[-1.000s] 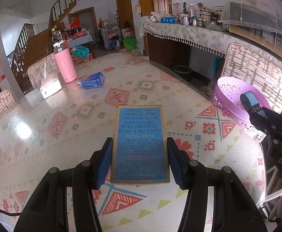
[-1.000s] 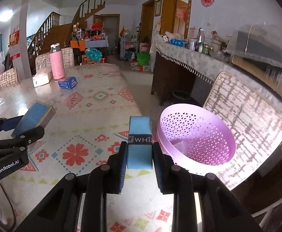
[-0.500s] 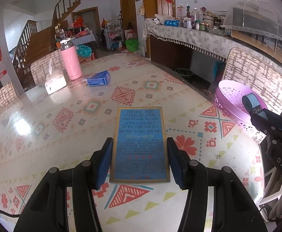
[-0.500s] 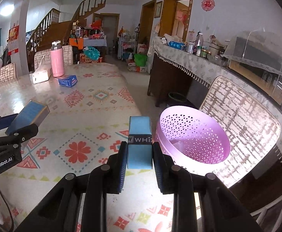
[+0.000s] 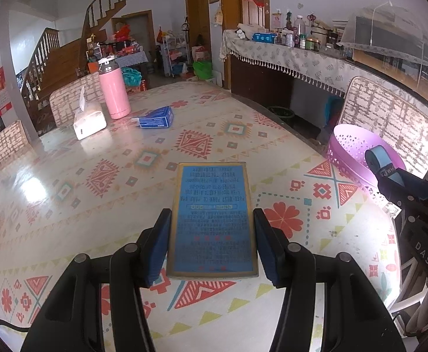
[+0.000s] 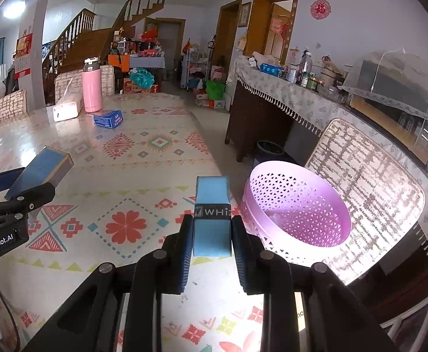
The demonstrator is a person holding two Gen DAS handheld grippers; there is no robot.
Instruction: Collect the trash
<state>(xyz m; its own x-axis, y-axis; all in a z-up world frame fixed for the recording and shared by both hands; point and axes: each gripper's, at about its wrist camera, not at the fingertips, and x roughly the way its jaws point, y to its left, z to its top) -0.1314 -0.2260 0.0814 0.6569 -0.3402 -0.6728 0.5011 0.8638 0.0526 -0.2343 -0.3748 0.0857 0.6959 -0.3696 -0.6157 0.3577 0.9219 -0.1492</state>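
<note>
My left gripper [image 5: 211, 228] is shut on a flat blue box with a gold rim [image 5: 212, 217] and holds it above the patterned table; the box also shows in the right wrist view [image 6: 39, 170]. My right gripper [image 6: 212, 228] is shut on a light blue roll with a black "WHIZ" band [image 6: 212, 208], held just left of the pink perforated basket [image 6: 325, 234]. The basket [image 5: 343, 146] sits at the table's right edge, and the roll [image 5: 382, 162] hangs in front of it.
At the far end of the table [image 5: 67, 205] stand a pink bottle [image 5: 113, 88], a white tissue box [image 5: 89, 120] and a small blue box [image 5: 156, 117]. A woven chair back [image 6: 366, 182] stands behind the basket. A sideboard [image 6: 272, 117] lies beyond.
Both grippers have risen and drawn back slightly with their loads still held. The table objects have not moved.
</note>
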